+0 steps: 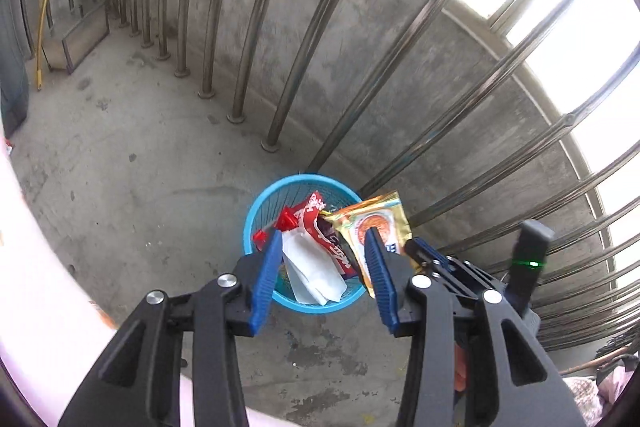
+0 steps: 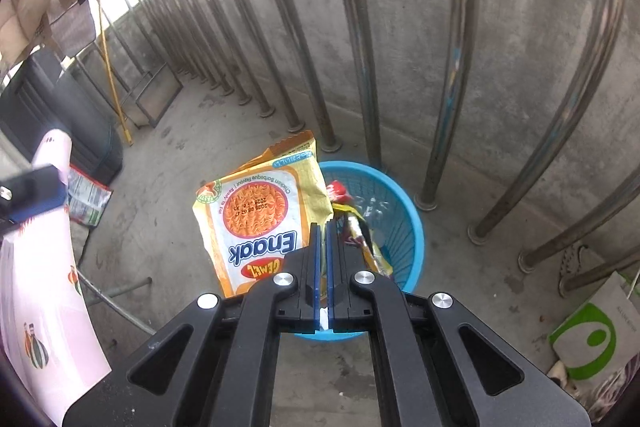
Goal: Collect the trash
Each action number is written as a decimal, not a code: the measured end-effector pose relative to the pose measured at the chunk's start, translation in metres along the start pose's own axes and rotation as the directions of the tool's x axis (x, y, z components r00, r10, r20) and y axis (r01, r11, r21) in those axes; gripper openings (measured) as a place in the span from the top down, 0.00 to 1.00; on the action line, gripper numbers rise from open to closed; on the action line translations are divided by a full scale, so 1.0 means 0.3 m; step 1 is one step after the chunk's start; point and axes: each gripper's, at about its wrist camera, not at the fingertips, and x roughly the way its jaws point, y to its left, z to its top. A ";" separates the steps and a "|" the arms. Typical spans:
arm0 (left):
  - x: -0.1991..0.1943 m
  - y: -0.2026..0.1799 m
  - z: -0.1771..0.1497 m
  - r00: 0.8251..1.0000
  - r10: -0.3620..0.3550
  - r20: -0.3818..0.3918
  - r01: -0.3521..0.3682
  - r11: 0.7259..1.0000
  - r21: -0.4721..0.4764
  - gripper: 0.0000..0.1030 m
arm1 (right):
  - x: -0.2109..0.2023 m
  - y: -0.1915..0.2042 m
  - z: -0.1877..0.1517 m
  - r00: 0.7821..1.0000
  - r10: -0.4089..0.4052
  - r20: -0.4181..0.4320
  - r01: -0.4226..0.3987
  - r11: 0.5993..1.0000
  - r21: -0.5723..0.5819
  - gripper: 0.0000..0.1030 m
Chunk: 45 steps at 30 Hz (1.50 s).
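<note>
Blue basket point(image 2: 404, 227) by the railing, already holding wrappers. Right gripper point(image 2: 322, 227) clamped on noodle packet point(image 2: 256, 211), hanging at basket's 9 o'clock rim. Left gripper point(image 1: 324, 259) open, empty, above basket. Drop step: next shift packet over the opening, then release.

The basket point(image 1: 256, 215) stands on the concrete floor point(image 1: 140, 155) just before the row of railing bars point(image 1: 280, 67), with the low wall point(image 1: 360, 47) behind them; in it lie a crumpled wrapper point(image 1: 320, 223) and a sheet of paper point(image 1: 312, 267), which reaches up over its near rim. My left gripper point(image 1: 322, 275) hangs above the basket's near side, and my right gripper point(image 2: 323, 267) holds the noodle packet point(image 2: 256, 211) over the basket's left rim. In the right wrist view, another packet point(image 2: 88, 199) lies on the floor well to the left, and a bag point(image 2: 592, 335) sits on the floor to the right of the basket.
</note>
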 end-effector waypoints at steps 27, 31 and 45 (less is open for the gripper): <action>-0.910 0.244 -0.870 0.805 0.396 0.442 -0.258 0.904 -0.340 0.06 | -0.129 0.269 -0.028 0.996 -0.011 0.094 0.028 0.982 -0.185 0.39; -0.982 0.238 -0.902 0.750 0.434 0.500 -0.265 0.889 -0.375 0.06 | -0.283 0.428 0.004 0.982 0.112 0.152 -0.068 0.960 -0.271 0.30; -1.164 0.231 -1.094 0.555 0.704 0.444 -0.353 0.682 -0.640 0.06 | -0.673 0.804 -0.067 0.868 0.464 0.179 -0.321 0.798 -0.510 0.08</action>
